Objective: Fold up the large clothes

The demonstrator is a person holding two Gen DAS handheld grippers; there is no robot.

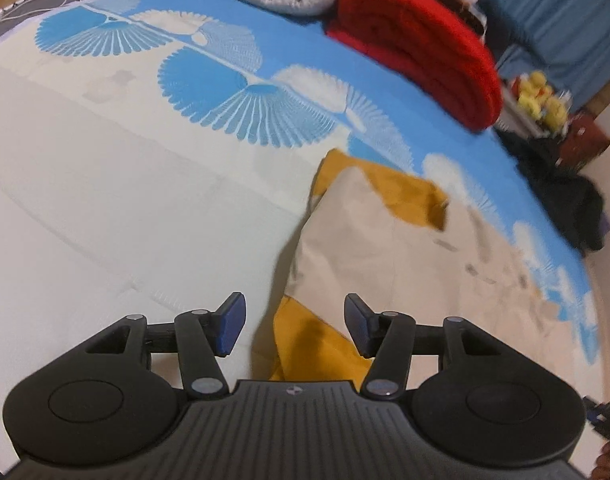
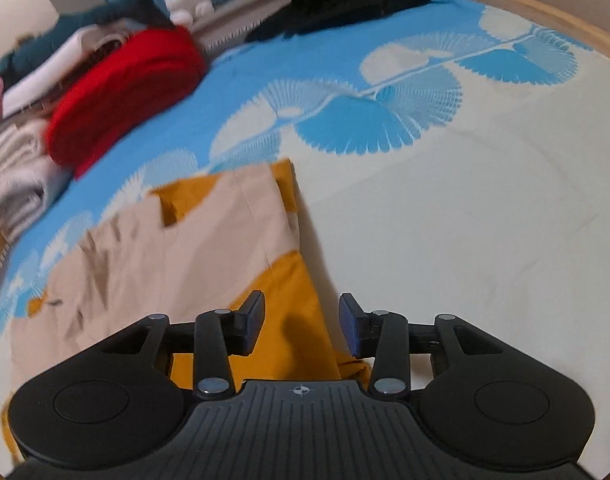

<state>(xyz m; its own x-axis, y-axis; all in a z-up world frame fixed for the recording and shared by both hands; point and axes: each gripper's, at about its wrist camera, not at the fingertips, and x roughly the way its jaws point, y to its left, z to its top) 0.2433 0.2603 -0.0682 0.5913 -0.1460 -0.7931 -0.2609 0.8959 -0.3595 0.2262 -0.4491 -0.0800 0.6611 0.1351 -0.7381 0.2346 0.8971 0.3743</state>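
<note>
The left claw (image 1: 293, 328) and the right claw (image 2: 301, 326) are both standing spread and pinching nothing, each hovering over a near mustard corner of the beige-and-mustard garment (image 1: 385, 240), which is lying lengthwise away from them on the bed (image 1: 105, 200).

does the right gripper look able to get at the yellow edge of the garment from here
Probably yes. The right gripper is open, with the garment lying flat on the bed; its yellow edge sits just ahead of the fingers and nothing covers it.
</note>
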